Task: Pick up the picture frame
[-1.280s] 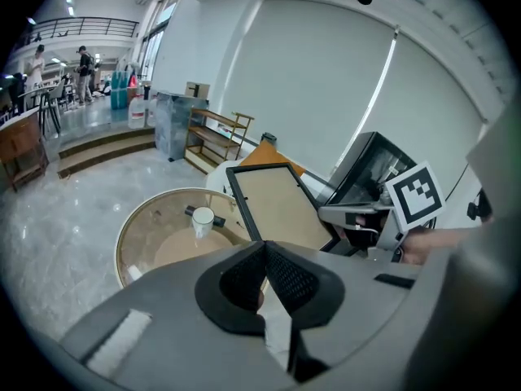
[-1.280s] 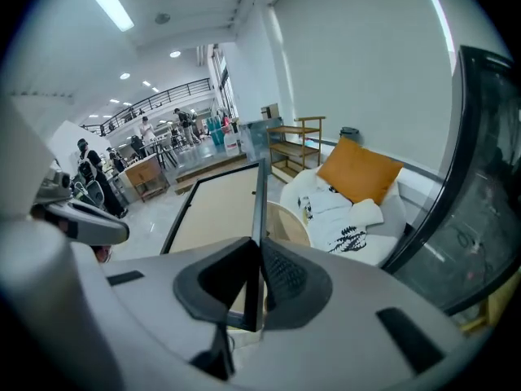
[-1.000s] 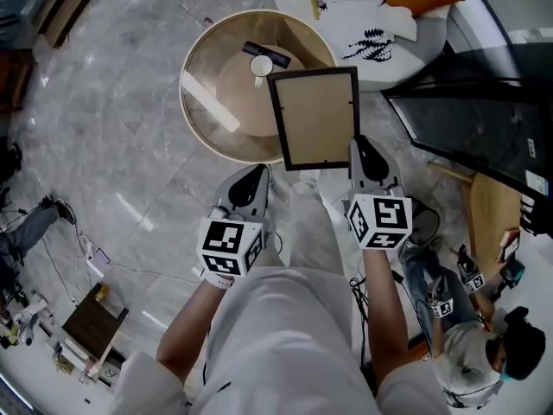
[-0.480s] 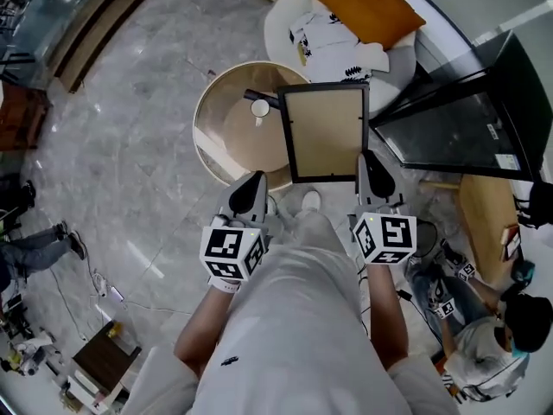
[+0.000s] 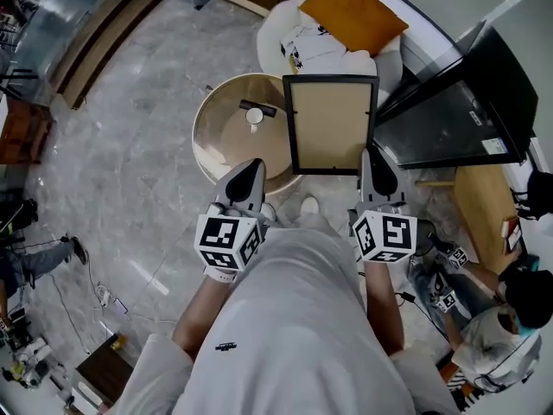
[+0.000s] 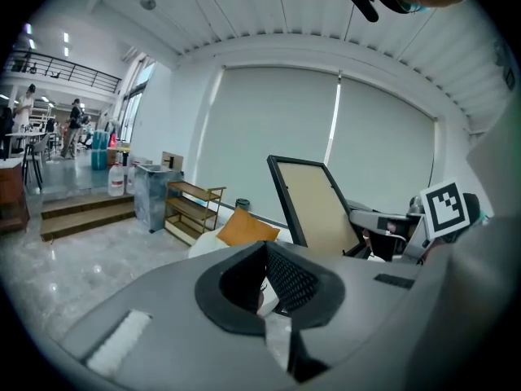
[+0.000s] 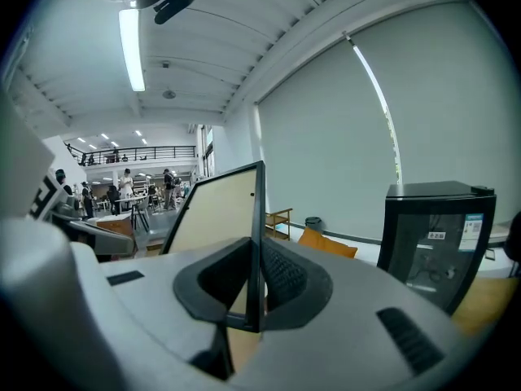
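**Picture frame held aloft by its right edge**

A grey marble floor (image 5: 112,145) fills the head view. A black cabinet (image 5: 458,102) stands at the right. A round table (image 5: 216,141) sits ahead of the person, with a white armchair (image 5: 276,33) beyond it.

The picture frame (image 5: 331,124) is in the air, and in the head view it overlaps the table's right side. It has a black rim, and its tan backing faces the person. An orange cushion (image 5: 350,11) lies on the armchair.

The right gripper (image 5: 373,158) is clamped on the frame's right edge near the lower corner. The right gripper view shows the edge pinched between the pads. The left gripper (image 5: 249,169) hangs just left of the frame, apart from it, with its jaws closed together and nothing between them.
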The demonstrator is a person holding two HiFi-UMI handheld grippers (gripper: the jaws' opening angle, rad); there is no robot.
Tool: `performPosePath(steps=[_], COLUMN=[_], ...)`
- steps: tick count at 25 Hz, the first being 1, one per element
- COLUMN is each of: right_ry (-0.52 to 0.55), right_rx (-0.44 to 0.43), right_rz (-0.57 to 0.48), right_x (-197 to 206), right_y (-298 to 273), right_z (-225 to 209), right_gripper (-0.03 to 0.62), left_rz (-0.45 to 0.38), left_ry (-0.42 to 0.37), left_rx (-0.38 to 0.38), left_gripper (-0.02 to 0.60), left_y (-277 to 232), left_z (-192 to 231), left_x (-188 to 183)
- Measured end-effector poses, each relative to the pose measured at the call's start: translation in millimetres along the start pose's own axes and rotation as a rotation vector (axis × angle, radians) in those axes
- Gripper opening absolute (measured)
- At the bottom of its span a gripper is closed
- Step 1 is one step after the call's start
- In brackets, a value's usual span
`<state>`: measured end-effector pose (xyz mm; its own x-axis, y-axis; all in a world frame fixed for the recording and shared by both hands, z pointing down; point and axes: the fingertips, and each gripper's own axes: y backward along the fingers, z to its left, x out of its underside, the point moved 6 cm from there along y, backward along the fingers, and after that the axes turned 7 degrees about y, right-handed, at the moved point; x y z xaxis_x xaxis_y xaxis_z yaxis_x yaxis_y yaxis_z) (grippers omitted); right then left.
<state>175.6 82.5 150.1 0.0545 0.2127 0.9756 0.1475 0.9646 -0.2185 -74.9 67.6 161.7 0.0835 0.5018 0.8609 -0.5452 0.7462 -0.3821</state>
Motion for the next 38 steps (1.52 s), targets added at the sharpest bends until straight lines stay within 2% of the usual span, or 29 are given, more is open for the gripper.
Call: performPosePath(steps=[10,19,38], right_ry=[-0.009,-0.015,-0.01], right_rx=[0.009,0.004,-0.005], right_rz=[-0.021,-0.029,-0.022], right_x=[6,1,2], right_y=[9,10,-1], right_z=[-2,2,13], right_gripper=[0.035,0.037,0.037], left_rz=[-0.034,-0.031,-0.041], left_ry=[0.0,0.012,0.035], left_rx=[-0.012,-0.006,-0.036], left_gripper=[0.005,0.005,0.005], left_y=[7,8,10], left_z=[-9,-13,0], left_x=[-2,-3,-2])
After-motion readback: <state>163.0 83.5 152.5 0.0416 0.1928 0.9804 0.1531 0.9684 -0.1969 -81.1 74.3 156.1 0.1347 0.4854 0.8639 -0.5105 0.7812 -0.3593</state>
